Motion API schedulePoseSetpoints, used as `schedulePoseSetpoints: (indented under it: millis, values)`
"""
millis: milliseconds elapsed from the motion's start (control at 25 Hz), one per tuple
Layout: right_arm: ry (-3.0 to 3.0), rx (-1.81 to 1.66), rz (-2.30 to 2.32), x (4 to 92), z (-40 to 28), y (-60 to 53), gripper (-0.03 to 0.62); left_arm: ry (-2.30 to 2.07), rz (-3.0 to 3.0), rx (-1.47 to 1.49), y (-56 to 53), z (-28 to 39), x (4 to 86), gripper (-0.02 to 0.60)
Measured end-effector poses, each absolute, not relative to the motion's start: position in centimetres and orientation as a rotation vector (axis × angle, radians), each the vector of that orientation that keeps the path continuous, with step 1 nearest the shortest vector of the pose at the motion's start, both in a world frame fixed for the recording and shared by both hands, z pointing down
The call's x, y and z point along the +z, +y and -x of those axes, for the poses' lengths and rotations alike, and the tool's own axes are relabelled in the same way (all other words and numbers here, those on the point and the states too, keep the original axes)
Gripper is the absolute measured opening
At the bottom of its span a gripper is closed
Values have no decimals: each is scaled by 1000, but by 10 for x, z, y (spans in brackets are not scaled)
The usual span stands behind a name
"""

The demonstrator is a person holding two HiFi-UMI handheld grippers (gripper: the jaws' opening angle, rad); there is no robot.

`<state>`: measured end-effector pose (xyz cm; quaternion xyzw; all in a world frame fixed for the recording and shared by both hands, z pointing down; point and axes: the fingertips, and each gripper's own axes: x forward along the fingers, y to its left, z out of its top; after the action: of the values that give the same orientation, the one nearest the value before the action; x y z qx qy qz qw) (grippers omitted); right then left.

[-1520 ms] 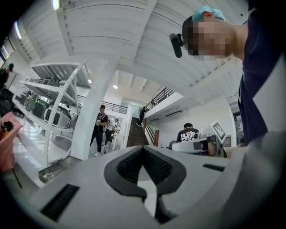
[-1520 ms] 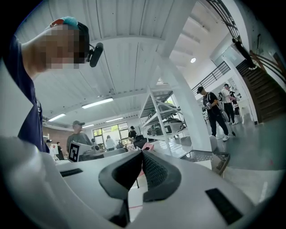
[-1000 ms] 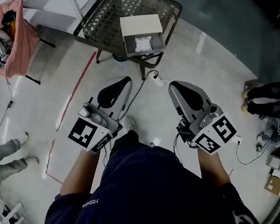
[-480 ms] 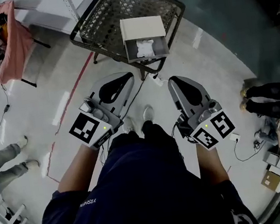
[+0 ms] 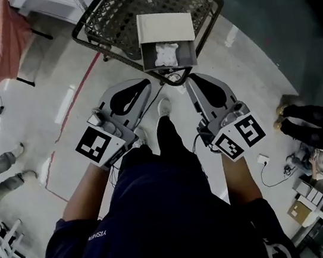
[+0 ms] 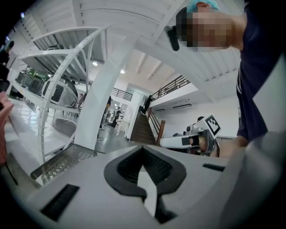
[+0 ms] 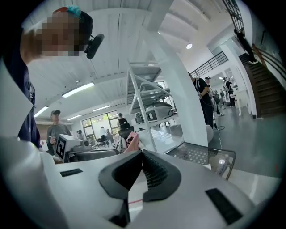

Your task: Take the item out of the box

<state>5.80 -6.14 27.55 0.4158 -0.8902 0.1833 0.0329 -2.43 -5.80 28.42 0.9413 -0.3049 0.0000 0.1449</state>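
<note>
**Both tools shut, box just ahead**

My left tool (image 5: 141,87) and right tool (image 5: 194,79) are both closed, with nothing between the jaws. Just ahead of their tips, the open box (image 5: 164,27) sits on the mesh bench (image 5: 110,17), the white item (image 5: 167,54) inside it.

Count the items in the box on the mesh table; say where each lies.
1. A white item lies in the open part of the box, which sits at the near edge of the mesh table. More could be hidden under the box's cream top.

Head view steeply down above mesh table (image 5: 109,19), gripper views low, angled upward across hall, all sharing that table
</note>
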Motion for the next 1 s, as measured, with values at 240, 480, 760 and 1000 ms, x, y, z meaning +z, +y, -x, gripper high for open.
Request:
schedulePoseSetpoints:
  millis: [240,480,760,1000]
  values:
    - [-2710,666,-1182,326,-71,-122,25,-921,-2649,67,-108,5,329,6]
    - [-2656,750,-1083,378,-81,-167,25,-976,-2572,123,-147,-7,371,6]
    - [-2560,804,-923,433,-73,-200,26,-1045,-2476,162,-175,-2,405,6]
    - [-2479,827,-802,476,-71,-216,82,-1074,-2382,171,-186,0,437,6]
